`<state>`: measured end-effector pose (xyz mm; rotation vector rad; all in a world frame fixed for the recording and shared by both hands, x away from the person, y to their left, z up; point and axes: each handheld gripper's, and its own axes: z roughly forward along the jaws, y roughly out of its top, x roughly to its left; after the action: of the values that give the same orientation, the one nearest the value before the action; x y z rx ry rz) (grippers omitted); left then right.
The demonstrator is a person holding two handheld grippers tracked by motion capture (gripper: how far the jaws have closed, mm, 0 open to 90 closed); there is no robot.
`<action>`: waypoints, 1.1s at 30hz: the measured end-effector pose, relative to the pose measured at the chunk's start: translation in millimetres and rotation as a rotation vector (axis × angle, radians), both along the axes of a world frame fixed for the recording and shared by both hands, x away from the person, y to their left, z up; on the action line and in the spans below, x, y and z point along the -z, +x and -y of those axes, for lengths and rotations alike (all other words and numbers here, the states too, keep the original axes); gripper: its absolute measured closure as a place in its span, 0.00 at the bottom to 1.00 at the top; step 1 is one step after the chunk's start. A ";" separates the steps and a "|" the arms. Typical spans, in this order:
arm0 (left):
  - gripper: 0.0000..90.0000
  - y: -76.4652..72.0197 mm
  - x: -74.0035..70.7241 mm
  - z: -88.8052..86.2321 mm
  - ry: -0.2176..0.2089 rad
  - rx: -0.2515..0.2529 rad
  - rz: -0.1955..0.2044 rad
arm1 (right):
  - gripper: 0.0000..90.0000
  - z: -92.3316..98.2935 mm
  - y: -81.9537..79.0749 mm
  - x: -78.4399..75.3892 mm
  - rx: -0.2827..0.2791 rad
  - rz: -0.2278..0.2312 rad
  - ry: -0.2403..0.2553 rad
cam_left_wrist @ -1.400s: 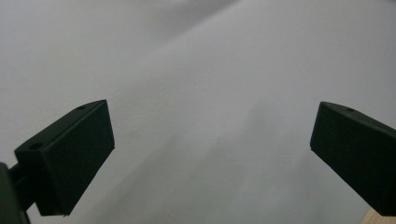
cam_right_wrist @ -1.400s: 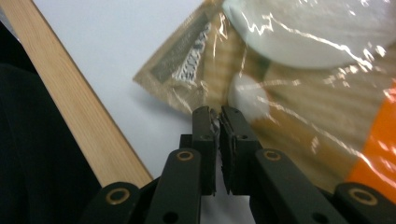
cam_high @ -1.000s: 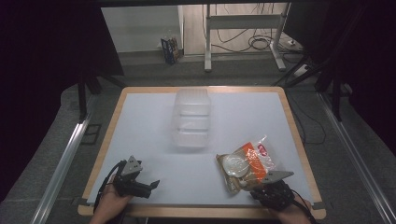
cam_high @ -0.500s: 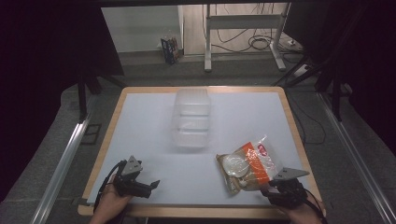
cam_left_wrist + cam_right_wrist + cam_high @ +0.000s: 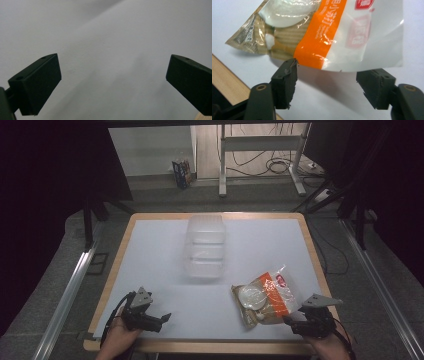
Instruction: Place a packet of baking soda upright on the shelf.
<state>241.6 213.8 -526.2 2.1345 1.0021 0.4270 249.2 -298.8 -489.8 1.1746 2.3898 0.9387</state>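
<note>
A dark workroom with cables and a metal stand on the floor is surrounding the white, wood-edged counter [image 5: 150,250]. Progress judgement: early stage — nothing is being held yet. The snack bag [image 5: 265,296], orange-banded with clear film, is lying flat near the counter's right front corner. The right gripper [image 5: 300,326] is sitting just at the bag's near edge; in the right gripper view its fingers [image 5: 285,82] are spread apart, one touching or nearly touching the bag's [image 5: 332,32] lower edge, the film not yet between them. The left gripper [image 5: 159,320] is resting at the left front, fingers [image 5: 37,85] spread wide over bare counter. A clear plastic container [image 5: 205,246] is standing mid-counter, well apart from the bag — probably the destination. Nothing is standing between bag and container.
</note>
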 end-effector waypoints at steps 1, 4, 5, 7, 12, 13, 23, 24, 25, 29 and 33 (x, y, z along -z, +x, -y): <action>0.00 0.1 0.1 0.2 0.003 0.001 -0.001 | 0.34 0.3 1.6 -0.6 0.001 0.004 0.008; 0.00 0.1 0.1 0.4 0.004 0.001 0.000 | 0.33 -0.1 3.0 -1.0 0.004 0.006 0.011; 0.00 0.1 0.2 0.5 0.004 0.002 0.000 | 0.33 -0.2 3.7 -1.3 0.003 0.007 0.015; 0.00 0.2 0.2 0.4 0.004 0.002 -0.001 | 0.31 -0.2 7.8 -2.8 0.015 0.015 0.026; 0.00 0.3 0.2 0.4 0.004 0.001 -0.003 | 0.30 0.5 13.6 -3.5 0.026 0.010 0.051; 0.00 0.3 0.2 0.5 0.005 0.000 -0.003 | 0.30 0.3 16.6 -3.6 0.028 0.008 0.062; 0.00 -0.2 0.3 1.9 0.015 -0.001 0.002 | 0.33 -4.8 31.3 -4.1 0.011 0.000 0.097; 0.00 -0.2 0.3 1.9 0.015 -0.001 0.002 | 0.33 -4.8 31.3 -4.1 0.011 0.000 0.097; 0.00 -0.3 0.3 2.0 0.017 0.000 0.003 | 0.33 -5.3 33.3 -4.1 0.008 0.000 0.102; 0.00 -0.2 0.3 2.4 0.023 0.000 0.003 | 0.36 -11.2 42.6 -4.2 -0.007 -0.014 0.106; 0.00 -0.2 0.4 2.7 0.027 -0.001 0.003 | 0.39 -18.4 51.7 -3.1 -0.031 -0.038 0.118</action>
<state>241.4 211.0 -526.7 2.1567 1.0008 0.4462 300.9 -280.4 -486.7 1.2101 2.4182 1.0900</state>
